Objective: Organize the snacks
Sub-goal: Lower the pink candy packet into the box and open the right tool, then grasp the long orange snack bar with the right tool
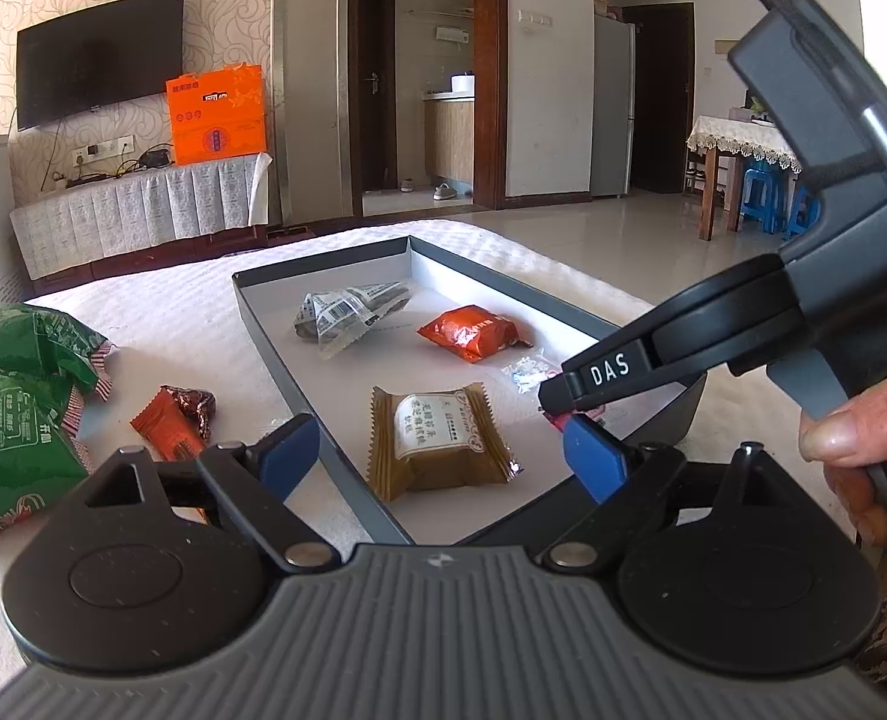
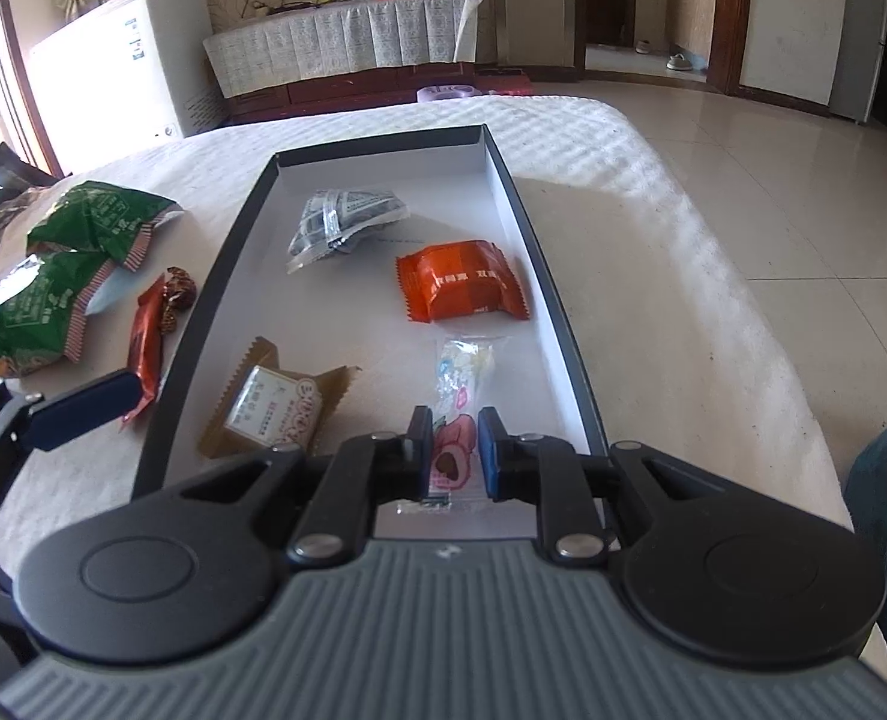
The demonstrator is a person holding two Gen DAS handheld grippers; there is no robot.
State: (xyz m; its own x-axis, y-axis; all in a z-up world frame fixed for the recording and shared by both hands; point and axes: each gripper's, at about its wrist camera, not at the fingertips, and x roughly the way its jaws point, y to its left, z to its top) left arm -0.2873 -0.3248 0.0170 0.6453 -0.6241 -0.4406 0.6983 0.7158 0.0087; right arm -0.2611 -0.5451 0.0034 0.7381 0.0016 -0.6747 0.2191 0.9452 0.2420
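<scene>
A shallow dark-rimmed tray with a white floor lies on the white cloth. In it lie a grey-white packet, an orange packet, a brown wrapped cake and a clear candy packet. My right gripper stands over the near end of the clear packet, jaws narrowly apart on either side of it. My left gripper is open wide over the tray's near left rim, above the brown cake. Outside lie a red-brown bar and two green bags.
The table's right edge drops to a tiled floor. A TV stand with an orange box stands beyond the table. The right gripper's body fills the right side of the left wrist view.
</scene>
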